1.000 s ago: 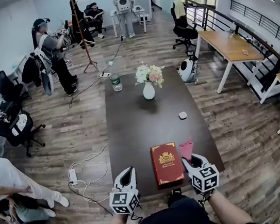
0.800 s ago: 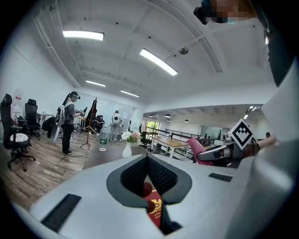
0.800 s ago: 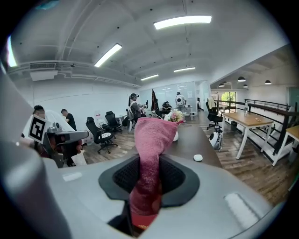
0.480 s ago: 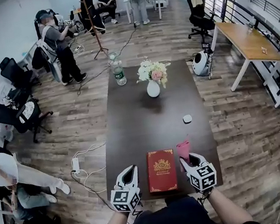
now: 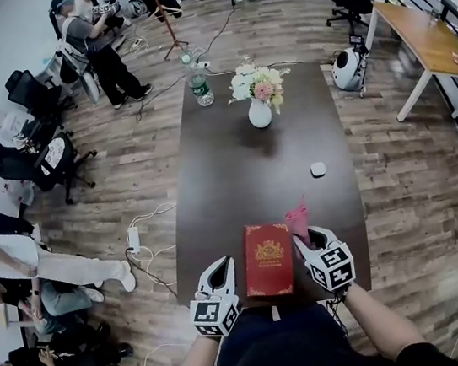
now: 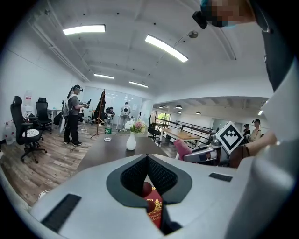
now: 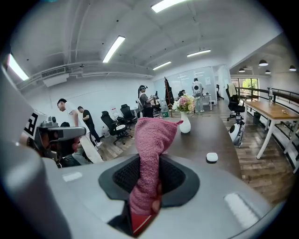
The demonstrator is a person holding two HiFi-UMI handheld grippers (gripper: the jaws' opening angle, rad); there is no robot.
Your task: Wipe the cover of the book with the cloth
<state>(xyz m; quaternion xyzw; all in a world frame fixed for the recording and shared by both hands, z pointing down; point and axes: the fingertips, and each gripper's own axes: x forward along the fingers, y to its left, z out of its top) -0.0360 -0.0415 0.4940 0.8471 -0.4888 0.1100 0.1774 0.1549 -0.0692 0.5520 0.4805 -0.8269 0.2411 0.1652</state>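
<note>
The red book [image 5: 268, 259] with a gold crest lies closed at the near edge of the dark table [image 5: 244, 167]. My right gripper [image 5: 310, 245] is just to its right, shut on a pink cloth [image 5: 299, 216] that sticks up from the jaws. In the right gripper view the cloth [image 7: 152, 154] fills the gap and a sliver of the book [image 7: 140, 224] shows below. My left gripper [image 5: 221, 266] is close to the book's left edge, jaws together and holding nothing. In the left gripper view the book [image 6: 154, 207] shows beneath the shut jaws.
A white vase of flowers [image 5: 260, 112] and a water bottle [image 5: 200, 88] stand at the table's far end. A small white object [image 5: 318, 170] lies on the right side. Seated people and office chairs [image 5: 47, 162] line the left; cables [image 5: 149, 249] run on the floor.
The head view has tipped further down and forward. My left gripper has drawn closer to the book's left edge. The right gripper still holds the cloth beside the book.
</note>
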